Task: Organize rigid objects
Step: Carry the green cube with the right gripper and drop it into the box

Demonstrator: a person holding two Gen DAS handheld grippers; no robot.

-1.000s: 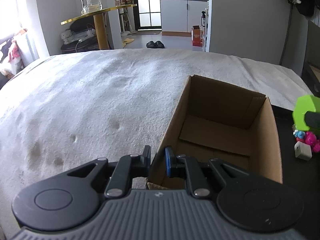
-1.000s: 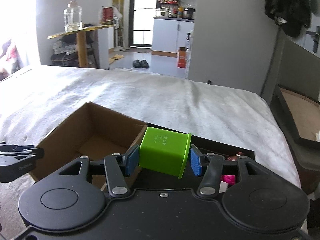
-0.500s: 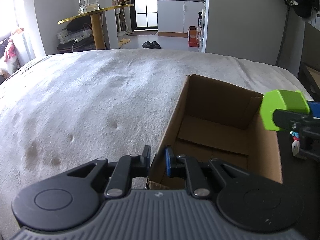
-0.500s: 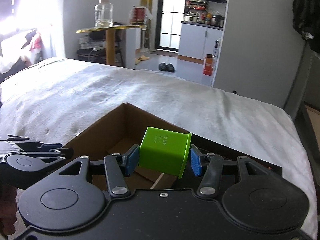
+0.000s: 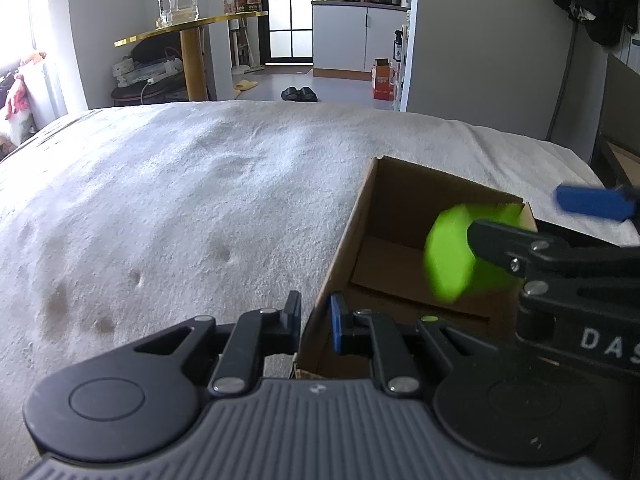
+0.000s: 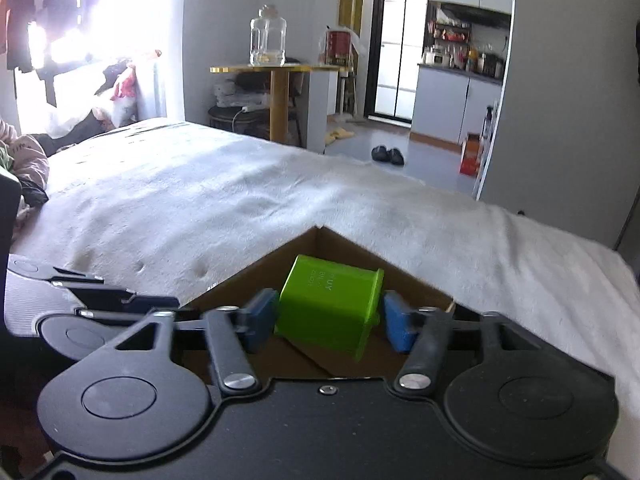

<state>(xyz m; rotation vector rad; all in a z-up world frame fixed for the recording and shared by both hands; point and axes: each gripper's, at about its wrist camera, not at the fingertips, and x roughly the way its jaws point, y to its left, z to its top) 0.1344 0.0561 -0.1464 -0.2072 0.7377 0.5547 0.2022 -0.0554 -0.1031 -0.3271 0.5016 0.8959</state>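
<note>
Your left gripper (image 5: 316, 322) pinched the cardboard box (image 5: 404, 200) near wall; your right gripper (image 6: 330, 318), pads parted, straddled the green cup (image 6: 326, 308) above its open interior.

The right gripper (image 6: 330, 318) sits over the open cardboard box (image 6: 256, 270), its blue pads (image 6: 262, 314) spread on either side of a lime-green plastic container (image 6: 328, 310) that lies tilted on its side between them, a visible gap showing at the right pad. The box rests on a bed under a white fleecy blanket (image 6: 240, 200), its far corner pointing away from the camera. The left gripper (image 6: 92, 298) reaches in at the left edge beside the box.
</note>
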